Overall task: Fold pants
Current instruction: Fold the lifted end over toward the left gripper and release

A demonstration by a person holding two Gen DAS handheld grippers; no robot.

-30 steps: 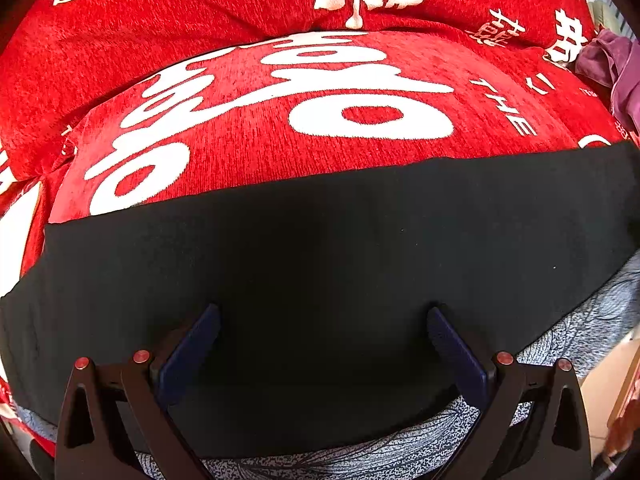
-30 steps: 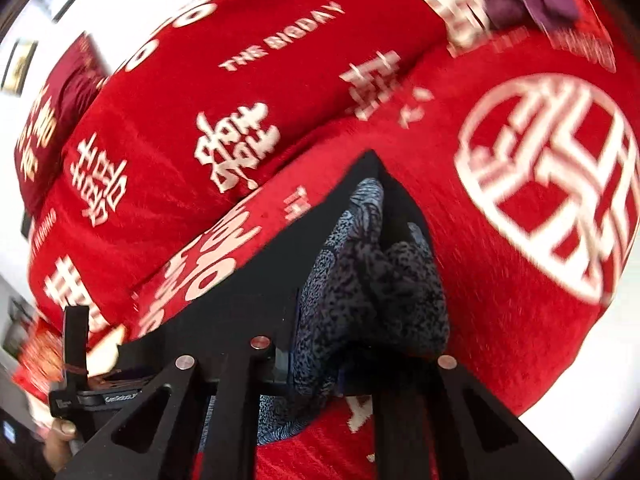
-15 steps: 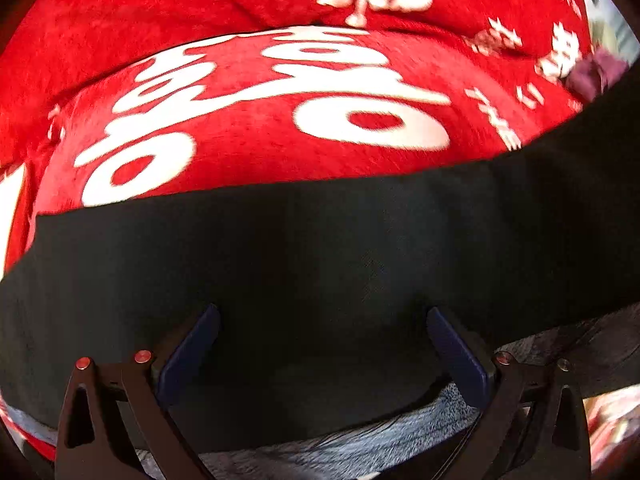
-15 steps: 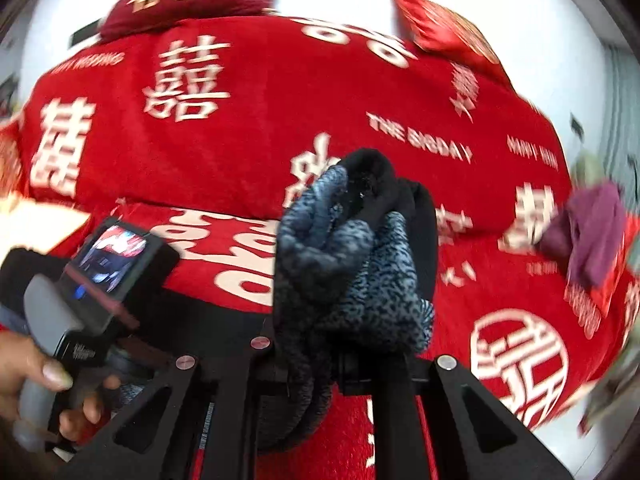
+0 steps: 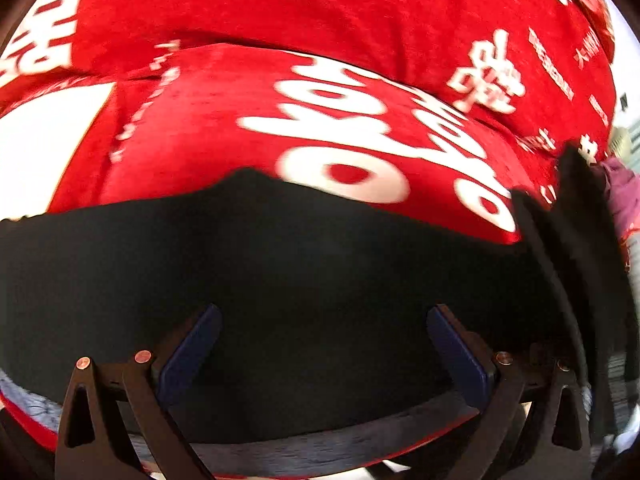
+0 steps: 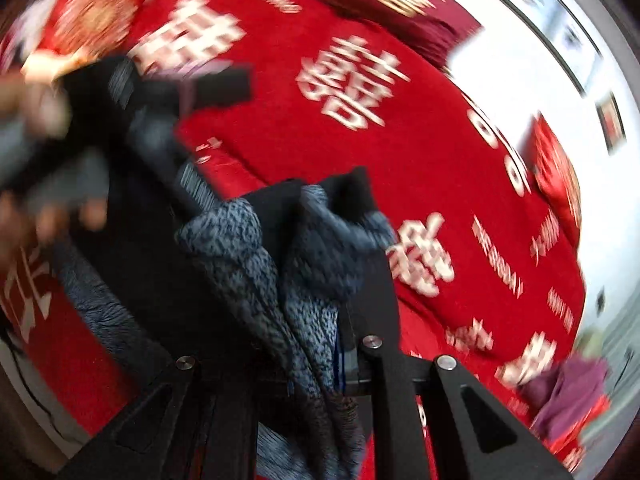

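Note:
The black pants (image 5: 320, 260) with a blue-grey patterned lining lie across the red blanket (image 5: 248, 128). My left gripper (image 5: 324, 344) points down over them, its blue pads (image 5: 188, 352) wide apart and open. In the right wrist view my right gripper (image 6: 316, 280) is shut on a bunched end of the pants (image 6: 248, 248), lifted off the blanket (image 6: 400, 160). The lining shows between the jaws. The same lifted end and right gripper (image 5: 568, 264) appear blurred at the right of the left wrist view.
A purple garment (image 6: 568, 392) lies at the blanket's edge, seen also as a purple garment (image 5: 624, 196) at far right. A dark red pillow (image 6: 400, 0) rests at the head. A person's hand (image 6: 40, 216) on the left gripper's handle shows blurred at left.
My right gripper has rolled and swung across with the pants end, and now shows in the left wrist view. The left gripper has shifted sideways, still open. The pants' far edge now bulges.

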